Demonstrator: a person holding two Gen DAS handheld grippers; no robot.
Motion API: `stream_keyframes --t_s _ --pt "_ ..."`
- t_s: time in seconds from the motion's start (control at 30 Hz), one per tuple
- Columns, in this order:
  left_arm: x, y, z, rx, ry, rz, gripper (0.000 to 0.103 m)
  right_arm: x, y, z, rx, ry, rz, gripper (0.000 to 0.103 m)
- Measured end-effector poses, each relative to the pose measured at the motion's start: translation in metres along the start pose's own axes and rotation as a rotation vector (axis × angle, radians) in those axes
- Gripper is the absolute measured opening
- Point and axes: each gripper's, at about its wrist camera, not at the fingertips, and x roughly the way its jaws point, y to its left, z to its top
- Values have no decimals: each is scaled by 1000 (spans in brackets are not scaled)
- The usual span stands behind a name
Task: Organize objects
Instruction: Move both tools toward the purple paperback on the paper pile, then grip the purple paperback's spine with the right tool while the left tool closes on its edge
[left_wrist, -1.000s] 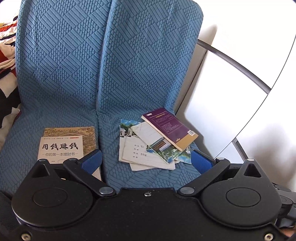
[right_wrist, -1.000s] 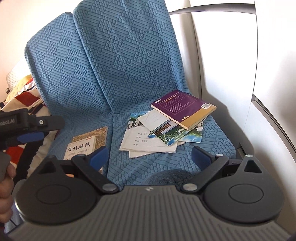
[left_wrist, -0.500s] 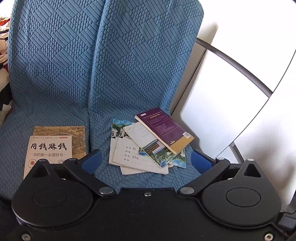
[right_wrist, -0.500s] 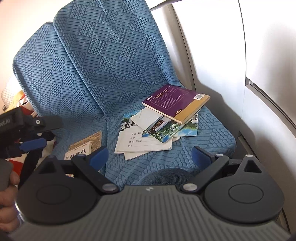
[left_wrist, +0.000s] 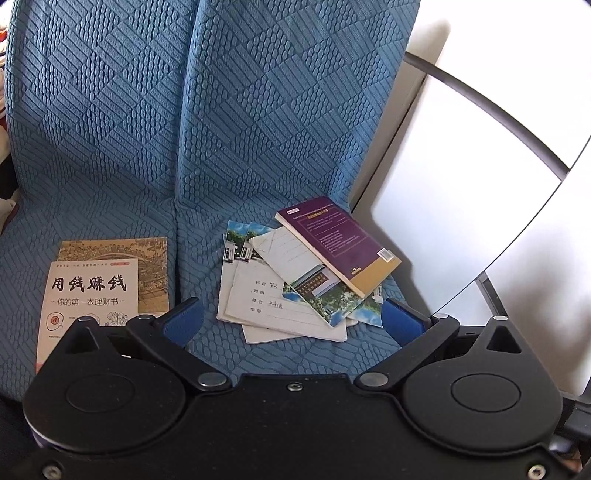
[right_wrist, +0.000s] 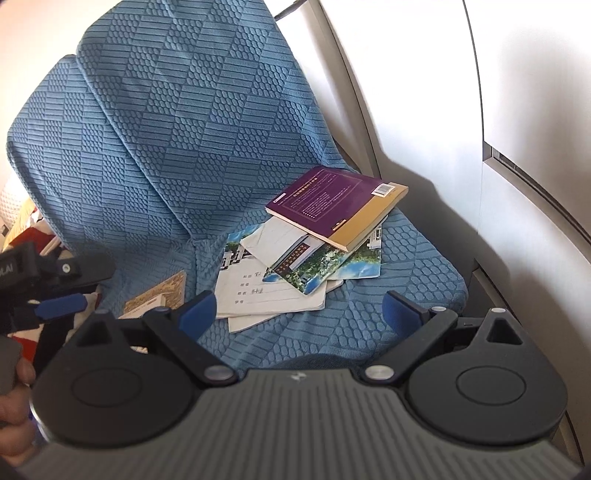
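A purple and tan book (left_wrist: 338, 245) (right_wrist: 334, 201) lies on top of a loose pile of thin notebooks (left_wrist: 275, 297) (right_wrist: 284, 275) on the right blue seat. A tan book with black Chinese title (left_wrist: 99, 284) (right_wrist: 157, 297) lies flat on the left seat. My left gripper (left_wrist: 291, 325) stands open above the near edge of the pile, holding nothing. Just before the same pile my right gripper (right_wrist: 299, 312) is open and empty too. In the right wrist view the left gripper (right_wrist: 55, 284) shows at the left edge, held by a hand (right_wrist: 16, 391).
Two blue quilted seat backs (left_wrist: 192, 110) rise behind the books. A white wall panel with a dark curved rail (left_wrist: 480, 99) runs along the right. Striped red and white fabric (right_wrist: 26, 236) lies left of the seats.
Both grippers have drifted closer to the notebook pile and a little right; the pile looks larger. The books have not moved, and both stay open.
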Motion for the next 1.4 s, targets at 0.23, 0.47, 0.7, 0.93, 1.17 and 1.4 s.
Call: stream_keyframes --t_s 0.23,0.47,0.7,0.93,1.17,1.4 --pt "30 2 3 3 34 1 102 28 -19 5 95 19 28 97" --pt "66 1 4 3 72 -25 91 64 -47 7 193 52 59 91" --pt "96 6 9 -26 104 -43 76 104 -80 22 339 43 91 78" --pt "127 6 9 -37 159 -88 45 151 -109 33 502 61 163 76" --pt "148 5 14 -51 193 -119 41 191 -124 37 623 126 199 58" --pt "160 -1 16 -49 203 -150 39 196 -120 38 638 116 131 33"
